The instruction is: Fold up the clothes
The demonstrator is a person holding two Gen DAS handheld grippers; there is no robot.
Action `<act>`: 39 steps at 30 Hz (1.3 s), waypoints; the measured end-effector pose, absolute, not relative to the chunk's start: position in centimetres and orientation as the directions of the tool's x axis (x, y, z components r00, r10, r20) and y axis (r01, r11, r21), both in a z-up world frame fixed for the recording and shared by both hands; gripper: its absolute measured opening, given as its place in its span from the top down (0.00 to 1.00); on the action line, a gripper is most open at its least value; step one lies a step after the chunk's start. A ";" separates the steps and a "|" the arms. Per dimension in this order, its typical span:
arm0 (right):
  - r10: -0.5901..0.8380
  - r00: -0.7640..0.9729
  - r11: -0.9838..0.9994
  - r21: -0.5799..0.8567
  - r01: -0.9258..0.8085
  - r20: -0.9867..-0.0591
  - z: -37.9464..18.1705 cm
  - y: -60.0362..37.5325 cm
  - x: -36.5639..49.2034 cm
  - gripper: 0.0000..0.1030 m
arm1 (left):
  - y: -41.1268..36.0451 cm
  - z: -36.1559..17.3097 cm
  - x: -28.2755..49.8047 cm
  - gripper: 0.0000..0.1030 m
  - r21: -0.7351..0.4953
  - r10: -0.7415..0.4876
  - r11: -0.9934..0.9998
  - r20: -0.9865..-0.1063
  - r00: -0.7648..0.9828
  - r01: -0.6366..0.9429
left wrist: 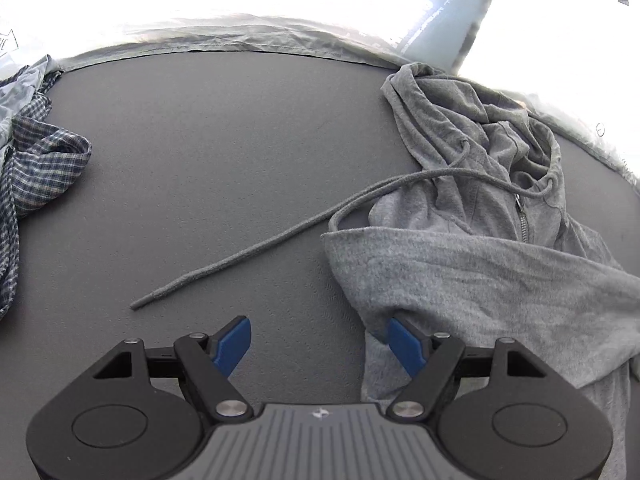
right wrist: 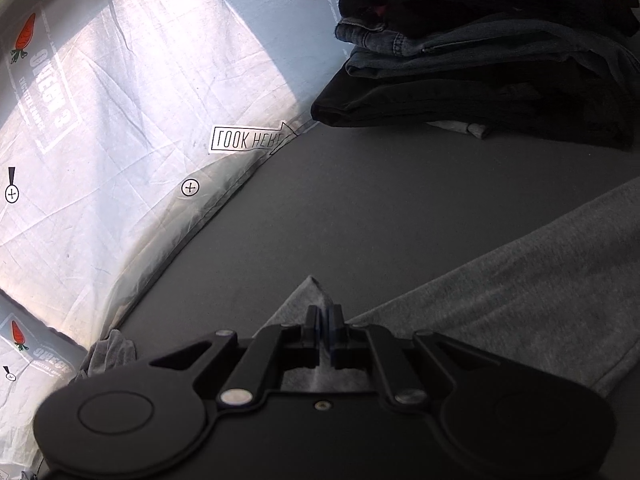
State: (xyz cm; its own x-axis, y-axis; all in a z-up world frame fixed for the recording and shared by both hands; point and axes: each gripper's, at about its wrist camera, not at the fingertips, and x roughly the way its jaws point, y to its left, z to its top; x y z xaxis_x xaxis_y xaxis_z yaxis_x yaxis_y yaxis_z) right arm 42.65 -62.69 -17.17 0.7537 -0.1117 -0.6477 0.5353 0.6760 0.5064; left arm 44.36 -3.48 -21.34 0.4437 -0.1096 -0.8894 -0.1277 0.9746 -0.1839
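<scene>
Beyond my grey hoodie (left wrist: 500, 248) sits a stack of folded dark clothes (right wrist: 480, 60); a checked shirt (left wrist: 36, 172) lies well left. The hoodie is crumpled, drawstring (left wrist: 248, 256) trailing. My left gripper (left wrist: 318, 344) gapes empty at its edge; my right gripper (right wrist: 325, 332) pinches its fabric.

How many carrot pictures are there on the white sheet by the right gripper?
2: one carrot at the sheet's upper left, another carrot at the lower left edge. More may lie outside the view.
</scene>
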 end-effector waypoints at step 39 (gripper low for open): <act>-0.111 0.723 0.619 0.523 0.587 -0.681 -19.3 -61.9 39.3 0.69 | -7.2 -23.8 43.0 0.21 0.006 0.015 1.000 -0.924 0.382 -0.024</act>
State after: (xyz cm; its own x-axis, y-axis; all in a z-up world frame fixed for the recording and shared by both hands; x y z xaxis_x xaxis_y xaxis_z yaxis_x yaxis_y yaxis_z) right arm 39.30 -61.87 -19.34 0.7234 -0.1105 -0.6815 0.5867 0.6186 0.5225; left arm 43.00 -7.17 -23.82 0.3820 0.0149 -0.9241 -0.0242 0.9997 0.0062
